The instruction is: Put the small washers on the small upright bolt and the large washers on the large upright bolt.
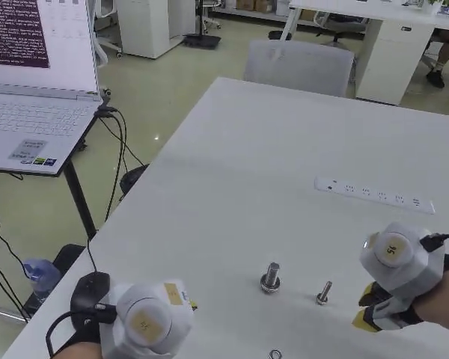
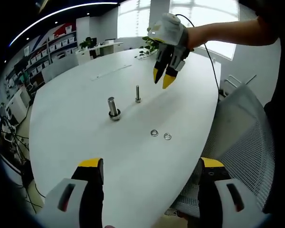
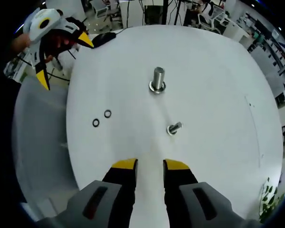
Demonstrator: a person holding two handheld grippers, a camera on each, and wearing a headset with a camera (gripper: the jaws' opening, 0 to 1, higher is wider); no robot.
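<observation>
Large silver steel bolt upright on its wide base, toward the near edge of the white bench. Small thin silver bolt upright near it, apart. Two small metal ring washers flat on the bench, closer to the near edge, side by side, not touching. Left gripper over the near edge, jaws wide apart, empty. Right gripper raised on the small bolt's side, jaws narrow with a small gap, holding nothing.

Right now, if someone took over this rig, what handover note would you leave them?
Left gripper: wide open, empty.
Right gripper: jaws narrowly apart, empty.
Large bolt and small bolt stand upright. Two loose washers lie on the table, apart from the bolts.
Done: small bolt looks bare; whether the large bolt's base carries washers is unclear.
Left: thread both loose washers.
</observation>
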